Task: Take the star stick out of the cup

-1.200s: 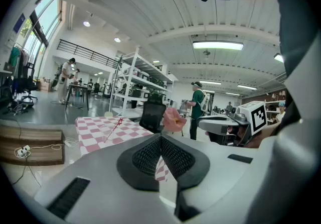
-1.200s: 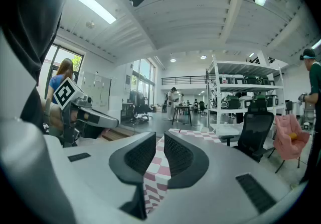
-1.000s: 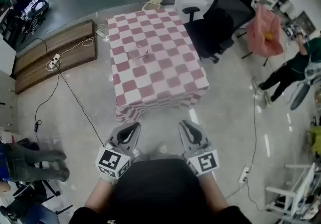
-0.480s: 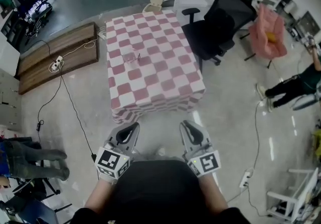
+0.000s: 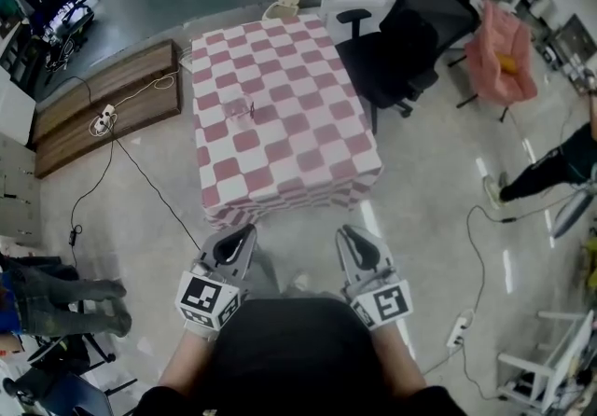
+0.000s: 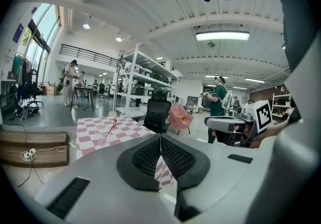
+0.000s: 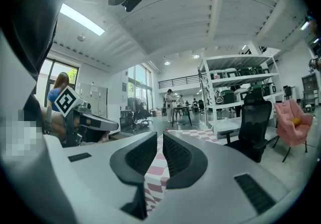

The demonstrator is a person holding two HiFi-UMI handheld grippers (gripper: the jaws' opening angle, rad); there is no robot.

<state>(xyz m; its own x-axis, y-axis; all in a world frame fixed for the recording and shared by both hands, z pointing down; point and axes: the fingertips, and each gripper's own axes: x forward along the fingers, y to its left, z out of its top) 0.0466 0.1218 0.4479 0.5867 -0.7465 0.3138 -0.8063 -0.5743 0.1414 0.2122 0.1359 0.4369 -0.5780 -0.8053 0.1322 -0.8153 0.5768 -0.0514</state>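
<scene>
A table under a red-and-white checked cloth (image 5: 280, 139) stands ahead of me on the floor. On it is a small clear cup (image 5: 244, 114) with the thin red star stick (image 5: 250, 108) leaning in it. The left gripper view shows the star stick (image 6: 110, 130) far off. Both grippers are held low near my body, well short of the table. My left gripper (image 5: 235, 246) is shut, pads touching, with nothing held. My right gripper (image 5: 357, 244) is closed to a thin slit with nothing in it.
A black office chair (image 5: 406, 41) stands at the table's right side, and a pink chair (image 5: 499, 50) lies beyond it. A low wooden platform (image 5: 103, 102) with cables lies to the left. A cable (image 5: 149, 190) crosses the floor, and a power strip (image 5: 457, 328) lies at right.
The table has slid slightly left and nearer in the head view as I move toward it. The person in green at right has mostly left the frame. Both grippers stay closed.
</scene>
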